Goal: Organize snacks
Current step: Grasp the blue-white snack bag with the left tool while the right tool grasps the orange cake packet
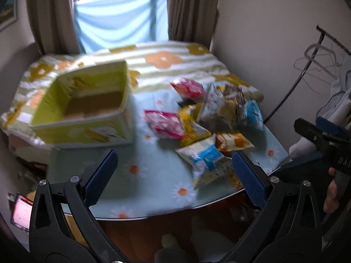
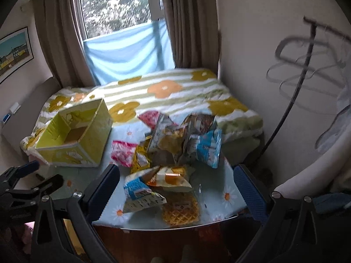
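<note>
Left gripper point(image 1: 173, 175) and right gripper point(image 2: 176, 188) held spread, empty, above snack packets point(image 2: 175, 149). Nearest blue-white packet point(image 2: 140, 194), probably crisps, best pinched by edge, then carried to yellow box point(image 2: 74, 135).

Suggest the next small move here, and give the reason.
Probably lower the right tool, open and empty, onto the nearest blue-and-white packet at the pile's front edge. The yellow box sits open on the left and no packet is held.
</note>
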A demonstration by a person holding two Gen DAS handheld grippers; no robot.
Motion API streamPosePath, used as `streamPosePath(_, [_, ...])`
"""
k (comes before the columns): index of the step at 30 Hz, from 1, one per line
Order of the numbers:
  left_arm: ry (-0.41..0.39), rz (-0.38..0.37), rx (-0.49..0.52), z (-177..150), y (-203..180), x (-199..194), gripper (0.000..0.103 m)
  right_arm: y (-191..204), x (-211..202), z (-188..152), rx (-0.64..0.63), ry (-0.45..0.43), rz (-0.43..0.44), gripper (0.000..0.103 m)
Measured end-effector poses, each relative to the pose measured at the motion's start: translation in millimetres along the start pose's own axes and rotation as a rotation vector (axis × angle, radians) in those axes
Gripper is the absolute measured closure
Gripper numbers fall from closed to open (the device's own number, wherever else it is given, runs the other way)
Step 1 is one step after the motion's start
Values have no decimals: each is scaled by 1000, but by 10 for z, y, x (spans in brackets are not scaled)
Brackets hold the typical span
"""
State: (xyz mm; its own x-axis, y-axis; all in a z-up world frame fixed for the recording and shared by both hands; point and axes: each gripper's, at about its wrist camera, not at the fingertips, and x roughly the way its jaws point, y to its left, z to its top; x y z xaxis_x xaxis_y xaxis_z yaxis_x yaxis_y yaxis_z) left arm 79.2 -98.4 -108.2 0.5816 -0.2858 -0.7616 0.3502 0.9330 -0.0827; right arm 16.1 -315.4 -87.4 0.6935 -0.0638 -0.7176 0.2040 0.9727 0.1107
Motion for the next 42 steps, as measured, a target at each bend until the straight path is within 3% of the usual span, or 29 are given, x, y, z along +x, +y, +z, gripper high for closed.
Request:
streamPosePath(6, [158, -52, -75, -21, -262, 687, 1, -352, 609, 7, 44, 147, 91, 0])
streamPosePath(12, [298, -28, -157, -146, -440, 1334, 1, -575, 1373, -35, 116, 337, 204, 0])
streamPosePath(17, [362, -1, -210, -230, -454, 1603, 1, -598, 1727, -139, 171, 446, 256, 0])
streamPosePath(25, [406, 2, -255, -273, -433, 1826, 1, -591, 2019, -232, 243, 518, 302, 0])
streamPosePath(27, [420, -10, -250, -293, -449, 1887, 4, -568, 2069, -232, 257, 518, 308, 0])
streamPosePath(32, [453, -58, -241, -331, -480, 2064, 27, -533, 2188, -235, 276, 534, 304, 0])
streamPosePath(36, [461, -82, -233, -350, -451, 2114, 34, -517, 2231, -252, 283, 544, 297, 0])
streamPosePath(38, [464, -86, -234, -354, -407, 2119, 43, -498, 2238, -269, 281, 546, 288, 0])
streamPosePath(42, [455, -100, -285, -347, -242, 2130, 51, -487, 2252, -305, 294, 548, 270, 0])
